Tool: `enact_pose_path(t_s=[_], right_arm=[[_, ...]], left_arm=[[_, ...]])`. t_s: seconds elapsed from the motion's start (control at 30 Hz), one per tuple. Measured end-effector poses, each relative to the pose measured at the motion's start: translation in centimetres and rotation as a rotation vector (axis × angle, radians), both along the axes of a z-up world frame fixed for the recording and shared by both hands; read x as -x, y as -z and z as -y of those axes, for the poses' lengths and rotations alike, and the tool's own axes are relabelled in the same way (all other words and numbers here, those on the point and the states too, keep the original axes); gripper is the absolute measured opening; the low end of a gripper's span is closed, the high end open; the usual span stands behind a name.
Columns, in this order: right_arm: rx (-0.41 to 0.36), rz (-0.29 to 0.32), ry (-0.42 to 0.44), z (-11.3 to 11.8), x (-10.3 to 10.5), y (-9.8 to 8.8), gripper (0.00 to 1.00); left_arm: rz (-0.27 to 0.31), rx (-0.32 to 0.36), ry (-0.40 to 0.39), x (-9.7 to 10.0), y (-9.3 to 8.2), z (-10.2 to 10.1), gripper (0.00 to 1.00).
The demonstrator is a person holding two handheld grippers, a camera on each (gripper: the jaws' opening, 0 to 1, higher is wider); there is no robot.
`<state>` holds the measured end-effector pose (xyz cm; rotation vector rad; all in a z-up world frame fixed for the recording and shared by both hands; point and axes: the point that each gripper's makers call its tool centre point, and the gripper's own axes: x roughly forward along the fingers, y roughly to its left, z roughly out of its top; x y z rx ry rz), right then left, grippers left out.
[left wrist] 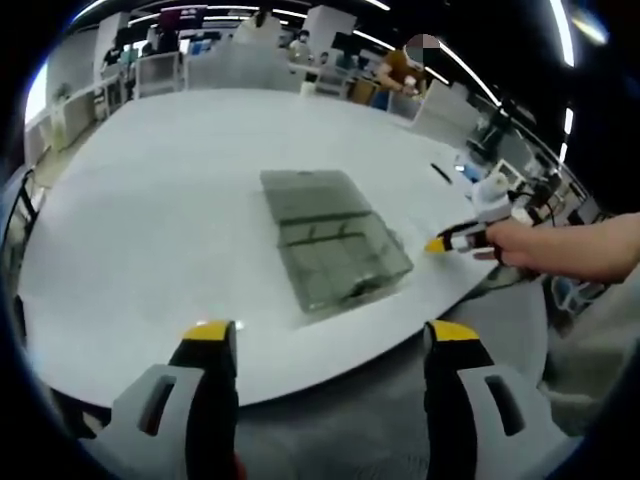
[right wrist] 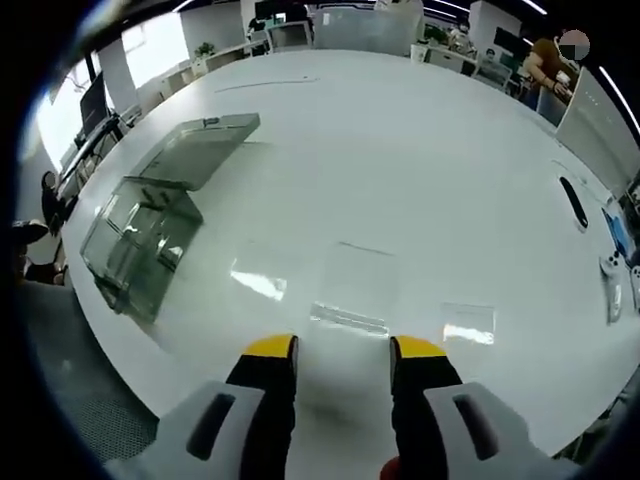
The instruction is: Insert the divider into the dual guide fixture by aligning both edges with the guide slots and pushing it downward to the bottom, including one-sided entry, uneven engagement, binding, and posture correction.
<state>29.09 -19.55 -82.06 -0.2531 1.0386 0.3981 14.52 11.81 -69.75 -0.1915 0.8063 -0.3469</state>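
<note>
My left gripper hangs released, jaws wide apart, above the near edge of the white worktop, facing the clear dual guide fixture, which lies on the worktop with its lid folded open. My right gripper, also released and holding nothing, hovers just before the clear divider, which lies flat on the worktop, well apart from the fixture.

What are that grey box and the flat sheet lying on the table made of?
The box looks like smoky clear plastic: you see its inner walls through it. The flat sheet seems to be colourless clear plastic or acrylic, with the white table showing through and only its edges catching glare.
</note>
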Motion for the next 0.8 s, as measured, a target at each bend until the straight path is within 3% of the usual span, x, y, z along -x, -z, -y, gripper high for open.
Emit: enact_pose_path(t_s=[0.8], right_arm=[[0.019,-0.042,0.041,-0.2,-1.3,0.1,0.38]], left_arm=[[0.000,0.004,-0.004,-0.1,-0.1,0.0,0.74]])
